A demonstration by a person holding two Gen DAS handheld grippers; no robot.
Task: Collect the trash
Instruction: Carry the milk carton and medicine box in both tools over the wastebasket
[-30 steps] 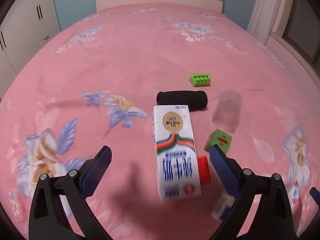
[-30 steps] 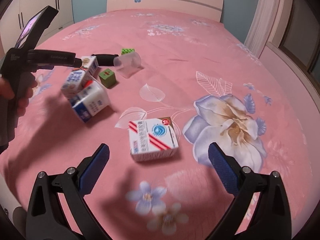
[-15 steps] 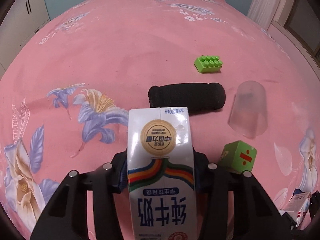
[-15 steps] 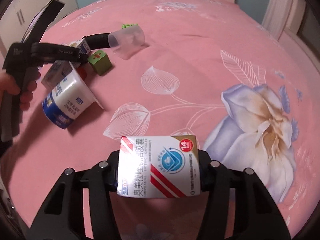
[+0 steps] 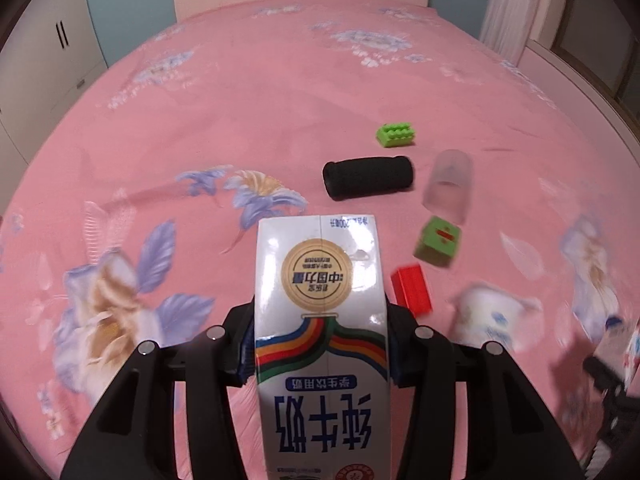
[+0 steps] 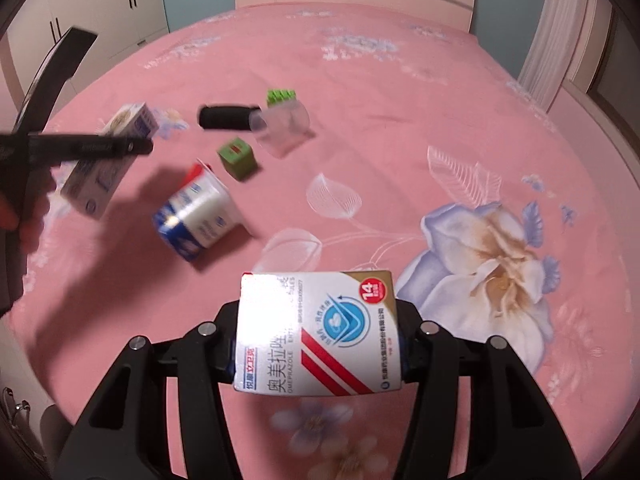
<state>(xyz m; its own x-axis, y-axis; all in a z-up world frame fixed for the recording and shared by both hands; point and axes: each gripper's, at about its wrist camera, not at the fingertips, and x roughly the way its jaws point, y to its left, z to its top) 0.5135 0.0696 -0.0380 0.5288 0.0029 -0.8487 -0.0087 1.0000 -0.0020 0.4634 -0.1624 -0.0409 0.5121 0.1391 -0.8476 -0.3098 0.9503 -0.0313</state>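
Observation:
My left gripper [image 5: 320, 344] is shut on a white milk carton [image 5: 320, 320] and holds it above the pink bed; the carton also shows in the right wrist view [image 6: 108, 160], lifted. My right gripper [image 6: 316, 340] is shut on a white medicine box [image 6: 316, 332] with red stripes, raised off the bed. A white and blue yogurt cup [image 6: 196, 216] lies on its side on the bed between the two grippers; it shows blurred in the left wrist view [image 5: 488, 316].
On the bed lie a black foam roll [image 5: 368, 178], a green toy brick [image 5: 396, 136], a clear plastic cup [image 5: 450, 188] on its side, a green die [image 5: 438, 240] and a red block [image 5: 412, 290]. Headboard at the far end, wardrobe at the left.
Both grippers shut on their boxes between one second and half a second ago. Since then both have lifted them off the bed.

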